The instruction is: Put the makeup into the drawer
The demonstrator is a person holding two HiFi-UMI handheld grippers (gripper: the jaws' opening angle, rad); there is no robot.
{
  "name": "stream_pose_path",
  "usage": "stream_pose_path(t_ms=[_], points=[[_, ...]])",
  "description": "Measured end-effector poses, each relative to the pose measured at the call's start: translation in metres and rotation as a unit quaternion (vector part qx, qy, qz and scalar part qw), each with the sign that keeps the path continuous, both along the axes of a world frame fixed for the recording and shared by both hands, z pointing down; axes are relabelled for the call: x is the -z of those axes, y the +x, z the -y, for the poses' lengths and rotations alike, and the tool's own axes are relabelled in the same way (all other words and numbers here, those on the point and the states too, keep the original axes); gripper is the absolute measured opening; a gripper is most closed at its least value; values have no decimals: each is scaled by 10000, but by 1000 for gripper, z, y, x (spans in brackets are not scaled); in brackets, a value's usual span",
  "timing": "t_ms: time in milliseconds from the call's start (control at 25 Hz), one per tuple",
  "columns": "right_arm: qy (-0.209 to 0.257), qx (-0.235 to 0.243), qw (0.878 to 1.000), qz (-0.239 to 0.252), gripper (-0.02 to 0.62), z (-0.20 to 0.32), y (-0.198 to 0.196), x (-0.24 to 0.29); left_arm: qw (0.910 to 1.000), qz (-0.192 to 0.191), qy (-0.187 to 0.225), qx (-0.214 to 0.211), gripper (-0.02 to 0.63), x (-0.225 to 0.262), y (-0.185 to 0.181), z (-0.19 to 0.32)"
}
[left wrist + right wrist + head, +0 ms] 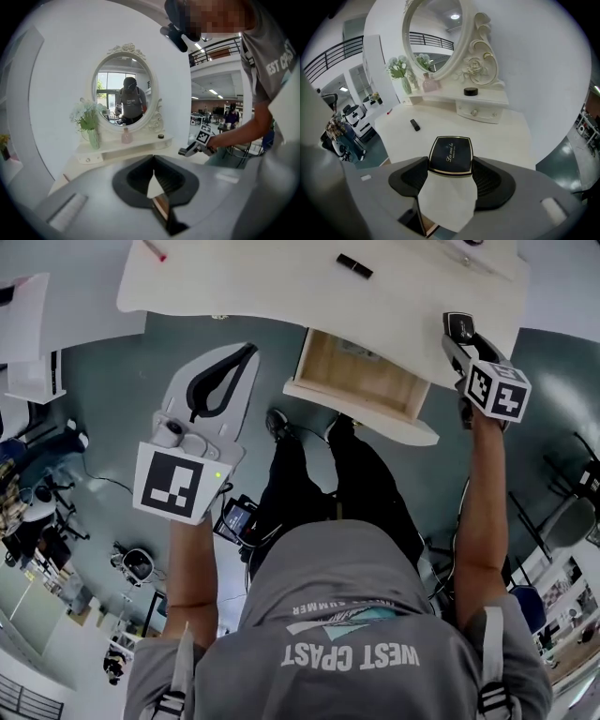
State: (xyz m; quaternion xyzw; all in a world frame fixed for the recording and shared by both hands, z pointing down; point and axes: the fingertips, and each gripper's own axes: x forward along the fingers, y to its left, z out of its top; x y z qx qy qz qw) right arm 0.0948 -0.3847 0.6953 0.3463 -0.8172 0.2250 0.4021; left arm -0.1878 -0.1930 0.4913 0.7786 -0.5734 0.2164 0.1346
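One open drawer [361, 379] juts from the near edge of the white dressing table [281, 287], its bare wood bottom showing. The right gripper [450, 161] pinches a black, gold-rimmed compact [450, 153] just right of the drawer. The left gripper [153, 159], jaws pressed together, hangs to the drawer's left. Only the right gripper view shows the compact. A black tube [415, 124], perhaps lipstick, lies farther back on the tabletop.

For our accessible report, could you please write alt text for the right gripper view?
The right gripper holds a black compact between its jaws above a white dressing table. Behind stand an ornate mirror and a flower vase.
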Motion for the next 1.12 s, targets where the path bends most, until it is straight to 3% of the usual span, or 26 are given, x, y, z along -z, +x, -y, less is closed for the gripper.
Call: stream_pose_path(t_ms=[160, 400, 840, 1120], points=[[-47, 256, 9997, -9, 304, -19, -24, 4, 9999, -50, 81, 126, 2, 2, -15, -12], [-189, 578, 9981, -90, 304, -63, -89, 0, 9990, -166, 157, 376, 2, -2, -72, -43], [-559, 1326, 9896, -66, 304, -154, -160, -2, 9967, -246, 242, 736, 2, 5, -120, -89], [-918, 1714, 9807, -187, 304, -199, -187, -31, 9948, -247, 397, 904, 2, 3, -140, -110]])
